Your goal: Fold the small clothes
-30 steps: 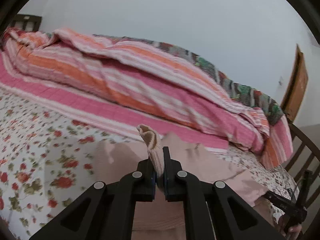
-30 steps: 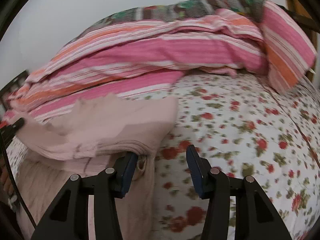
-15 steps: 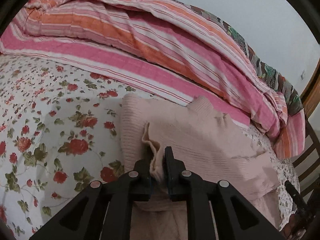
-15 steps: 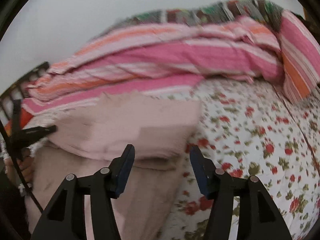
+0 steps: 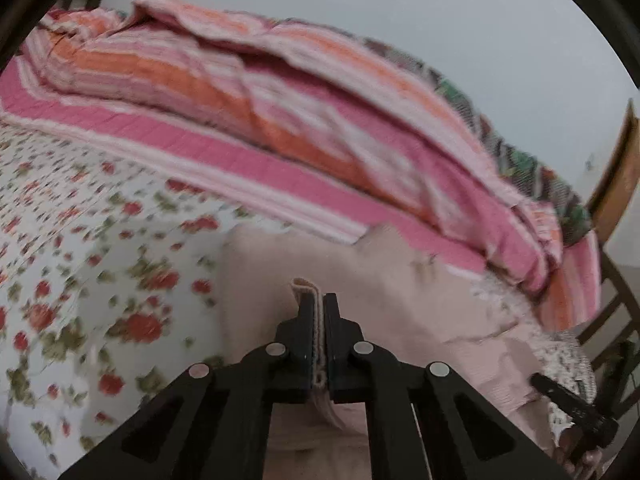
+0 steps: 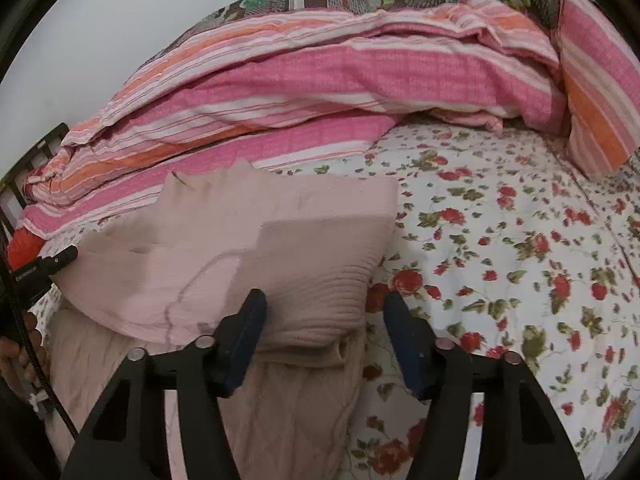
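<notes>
A pale pink knitted garment [image 5: 380, 280] lies folded on the floral bed sheet [image 5: 100, 280]. My left gripper [image 5: 319, 300] is shut on a ribbed edge of it, which stands up between the fingers. In the right wrist view the same garment [image 6: 280, 240] shows its folded layers. My right gripper [image 6: 322, 308] straddles the near right corner, jaws closing; the knit lies between the fingers and the right pad stays off it. The left gripper's body [image 6: 44, 264] shows at that view's left edge, the right gripper's [image 5: 568, 400] low right in the left wrist view.
A bunched pink and orange striped quilt [image 6: 340, 80] runs along the far side of the bed, close behind the garment. A wooden chair back [image 5: 616, 300] stands past the bed's right end. A hand [image 6: 16, 344] shows at the left edge. Floral sheet [image 6: 520, 260] spreads to the right.
My left gripper sank toward the bed with the knit edge still clamped. The right gripper drew back, then came forward so the folded corner now sits between its wider-set fingers.
</notes>
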